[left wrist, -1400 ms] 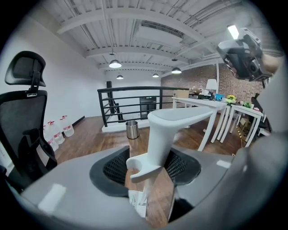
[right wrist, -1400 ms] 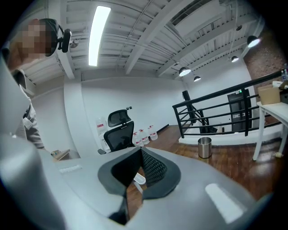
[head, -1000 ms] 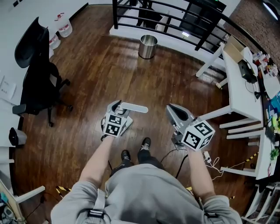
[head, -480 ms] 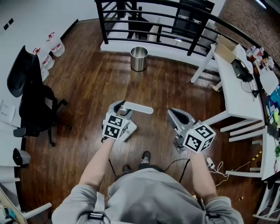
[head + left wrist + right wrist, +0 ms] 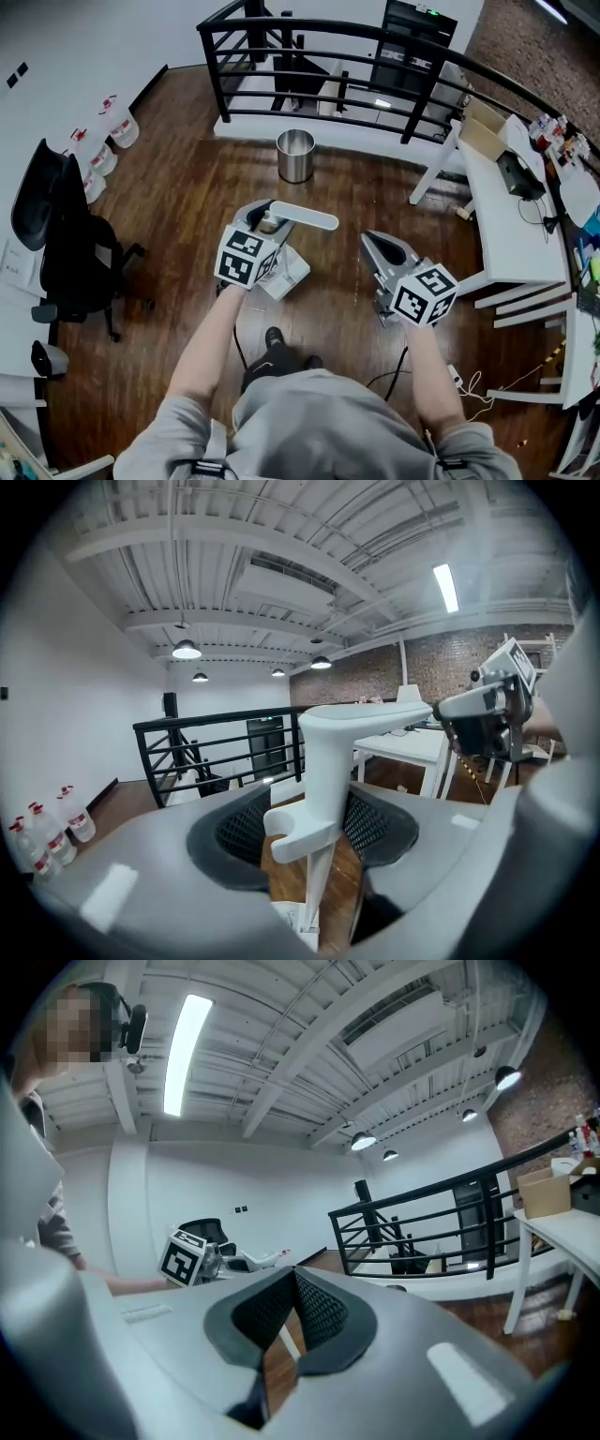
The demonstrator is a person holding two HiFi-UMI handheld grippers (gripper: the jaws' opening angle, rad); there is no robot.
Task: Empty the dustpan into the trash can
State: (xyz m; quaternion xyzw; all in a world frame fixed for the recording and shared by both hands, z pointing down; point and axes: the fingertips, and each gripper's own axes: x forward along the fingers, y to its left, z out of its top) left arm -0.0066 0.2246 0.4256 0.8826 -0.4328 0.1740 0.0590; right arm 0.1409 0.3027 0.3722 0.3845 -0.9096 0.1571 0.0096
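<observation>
The left tool clamps the white plastic dustpan by its stiff handle; it is probably light but tippy. The right tool is closed and empty.

my left tool and its marker cube cover most of the dustpan in the head view. only the handle and one pale corner show, so i cannot tell what lies in it. in the left gripper view its stem runs off the bottom edge behind the tool's body. the trash can is too small to see inside. the bench on the right is cut by the frame, its clutter too small to name.
</observation>
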